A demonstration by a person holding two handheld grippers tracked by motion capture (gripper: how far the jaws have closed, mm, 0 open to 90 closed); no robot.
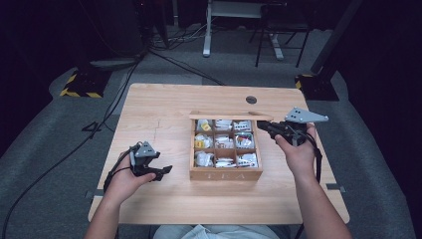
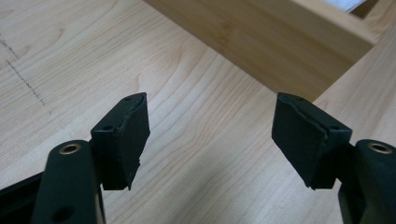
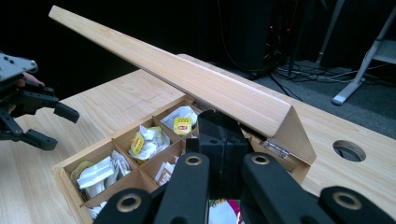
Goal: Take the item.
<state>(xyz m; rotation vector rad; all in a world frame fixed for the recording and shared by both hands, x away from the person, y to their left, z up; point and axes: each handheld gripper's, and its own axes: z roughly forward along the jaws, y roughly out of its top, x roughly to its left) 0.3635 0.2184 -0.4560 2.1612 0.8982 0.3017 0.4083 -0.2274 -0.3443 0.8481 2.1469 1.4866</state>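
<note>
A wooden tea box (image 1: 225, 174) sits at the middle of the table, its compartments full of white and yellow tea bags (image 1: 224, 142). Its hinged lid (image 1: 229, 116) stands raised at the far side. My right gripper (image 1: 262, 125) is shut, its tips right under the lid's right end. In the right gripper view the closed jaws (image 3: 219, 128) sit just below the slanting lid (image 3: 187, 74), above the tea bags (image 3: 144, 140). My left gripper (image 1: 164, 173) hovers open over bare table left of the box. Between its wide jaws (image 2: 210, 135) nothing is held, with the box wall (image 2: 261, 32) ahead.
A round cable hole (image 1: 251, 99) lies in the table behind the box. Cables, a black-and-yellow stand base (image 1: 79, 82) and desk legs (image 1: 206, 35) occupy the floor beyond the table. The left gripper (image 3: 58, 128) also shows at the far left of the right gripper view.
</note>
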